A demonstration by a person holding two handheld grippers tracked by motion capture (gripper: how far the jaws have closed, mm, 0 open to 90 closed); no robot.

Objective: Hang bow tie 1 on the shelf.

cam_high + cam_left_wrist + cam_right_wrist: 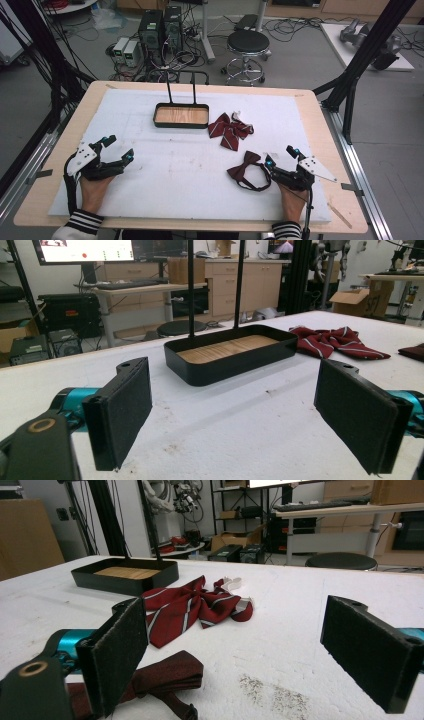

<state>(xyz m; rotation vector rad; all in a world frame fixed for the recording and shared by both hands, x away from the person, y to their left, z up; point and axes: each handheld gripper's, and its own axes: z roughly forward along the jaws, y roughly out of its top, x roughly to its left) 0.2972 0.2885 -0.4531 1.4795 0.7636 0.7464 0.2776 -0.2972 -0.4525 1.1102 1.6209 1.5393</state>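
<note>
A black tray with a wooden floor (181,122) (235,365) (125,582) stands at the table's far middle, two thin black posts rising from it. Right of it lies a red striped bow tie (229,131) (335,341) (187,610). A dark maroon bow tie (246,169) (167,677) with a black strap lies near the front right. My right gripper (281,156) (240,655) rests open just right of the maroon tie, nothing between its pads. My left gripper (120,148) (240,415) rests open at the front left, facing the tray, with nothing in it.
A white foam sheet (175,170) covers the wooden table (65,130). Behind the table stand a black stool (248,45), computer boxes (160,27) and loose cables. Black frame posts (360,65) rise at the right. A person's hands and striped cuffs (80,222) are at the front edge.
</note>
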